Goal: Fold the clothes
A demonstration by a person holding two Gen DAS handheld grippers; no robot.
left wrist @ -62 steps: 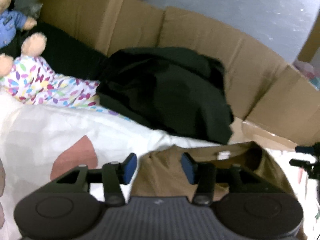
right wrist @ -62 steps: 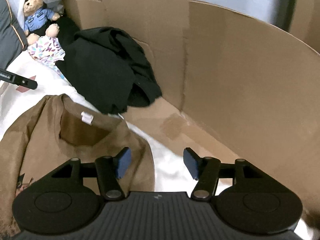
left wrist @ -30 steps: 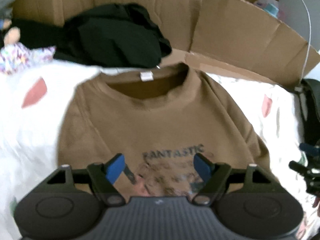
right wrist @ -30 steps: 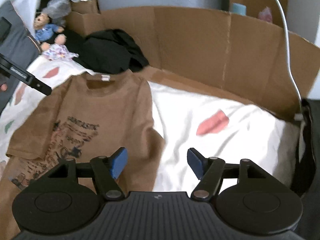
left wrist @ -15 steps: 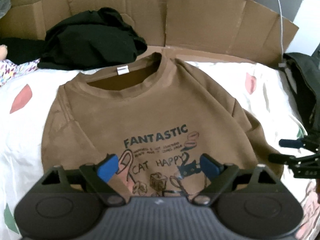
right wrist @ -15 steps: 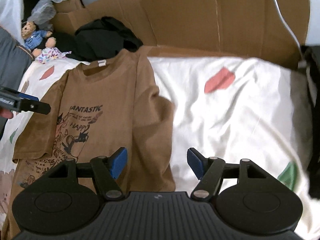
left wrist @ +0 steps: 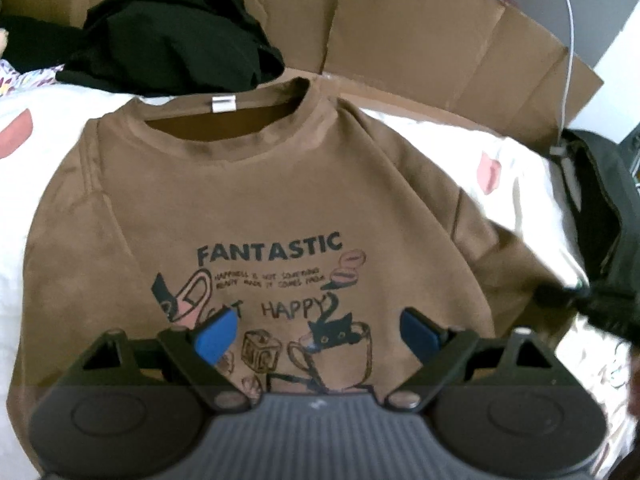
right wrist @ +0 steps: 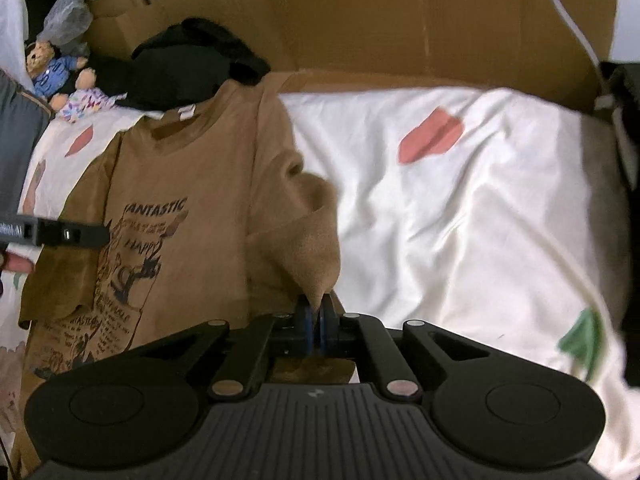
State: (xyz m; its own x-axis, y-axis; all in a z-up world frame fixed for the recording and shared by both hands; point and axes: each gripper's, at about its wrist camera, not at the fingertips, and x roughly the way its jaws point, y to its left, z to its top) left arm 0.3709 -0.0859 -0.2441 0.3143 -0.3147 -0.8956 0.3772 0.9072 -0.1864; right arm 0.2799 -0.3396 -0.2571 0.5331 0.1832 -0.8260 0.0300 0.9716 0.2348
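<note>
Your left gripper (left wrist: 316,334) hung with jaws spread and empty over the print of the brown T-shirt (left wrist: 248,200), which lay face up on the white sheet (right wrist: 460,208). Your right gripper (right wrist: 315,314) was pinching the sleeve (right wrist: 316,240), its jaws having just closed on it. With so little cloth caught, I think the sleeve could have slipped out, or a pull could have dragged the unpinned shirt askew.

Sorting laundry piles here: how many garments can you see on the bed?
2. The brown T-shirt lies spread on the white sheet, its sleeve pinched by the right gripper. A black garment is heaped beyond its collar. More may be hidden.
</note>
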